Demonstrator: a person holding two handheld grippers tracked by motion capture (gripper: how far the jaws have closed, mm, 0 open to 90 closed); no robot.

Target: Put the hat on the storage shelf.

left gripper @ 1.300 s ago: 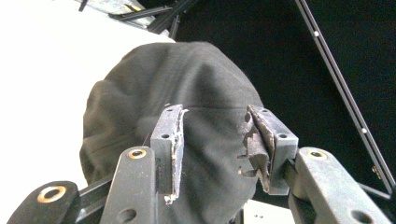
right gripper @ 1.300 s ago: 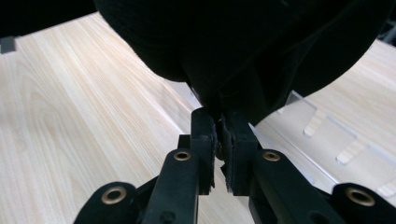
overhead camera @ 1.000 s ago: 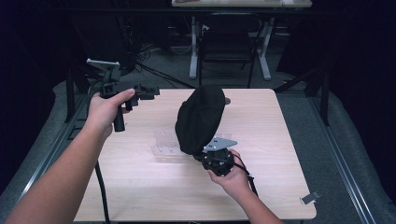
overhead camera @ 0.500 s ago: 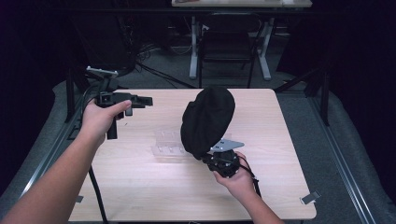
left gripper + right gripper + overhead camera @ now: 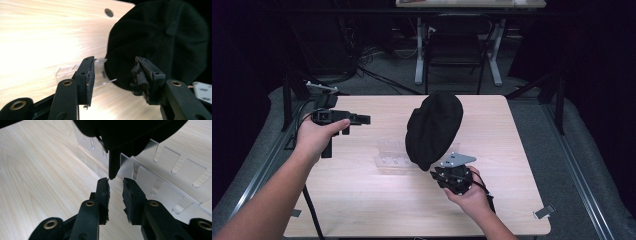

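Observation:
A black cap [image 5: 434, 125] stands tilted over a clear slotted acrylic stand [image 5: 389, 152] in the middle of the wooden table [image 5: 362, 200]. My right gripper [image 5: 439, 172] sits just below the cap's lower edge. In the right gripper view the cap [image 5: 125, 135] hangs above, and its strap tip ends just above my right gripper [image 5: 115, 182], whose jaws are slightly apart with nothing between them. My left gripper [image 5: 364, 119] is held over the table's left side, well apart from the cap. Seen from the left gripper view, that gripper [image 5: 115, 62] is open and faces the cap [image 5: 162, 37].
The clear stand [image 5: 170, 170] lies flat with several slots cut in its plate. A grey clip [image 5: 544, 211] sits at the table's front right corner. A chair [image 5: 454, 50] and a desk stand on the floor beyond the table. Black frame rails run along both sides.
My left gripper has drawn back to the left, away from the cap. The cap has shifted slightly right and stands more upright. The right gripper has moved slightly toward the person.

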